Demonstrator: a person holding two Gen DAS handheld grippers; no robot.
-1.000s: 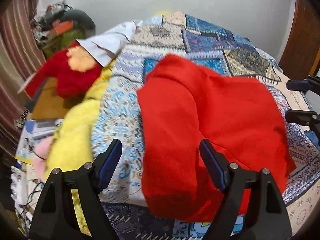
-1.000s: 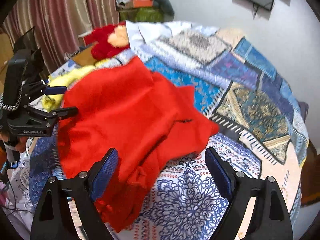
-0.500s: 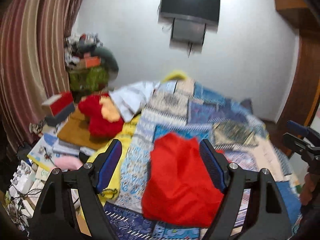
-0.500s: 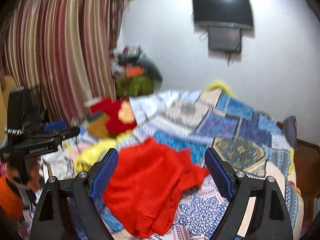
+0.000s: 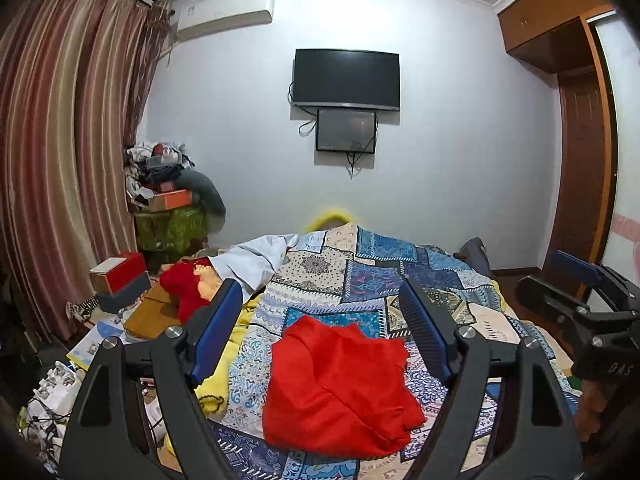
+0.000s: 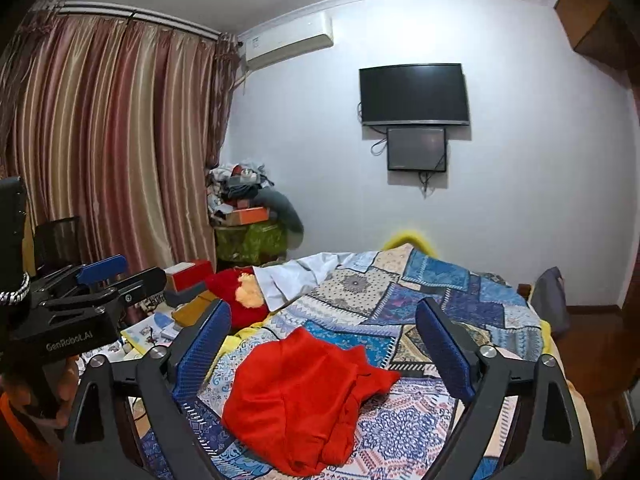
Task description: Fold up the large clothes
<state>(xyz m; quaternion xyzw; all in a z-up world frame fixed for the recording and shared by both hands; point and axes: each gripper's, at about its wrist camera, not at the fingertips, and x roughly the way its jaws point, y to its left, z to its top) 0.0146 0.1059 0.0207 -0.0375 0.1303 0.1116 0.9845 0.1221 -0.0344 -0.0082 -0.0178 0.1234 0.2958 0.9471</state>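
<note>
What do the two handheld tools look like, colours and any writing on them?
Both are matte black frames with two angled fingers, silver round bolts and ribbed blue pads. The left tool appears side-on in the right wrist view, lettered "GenRobot.AI" in white, with a braided black-and-white cord beside it. The right tool looks the same, with faint letters on its body in the left wrist view.
</note>
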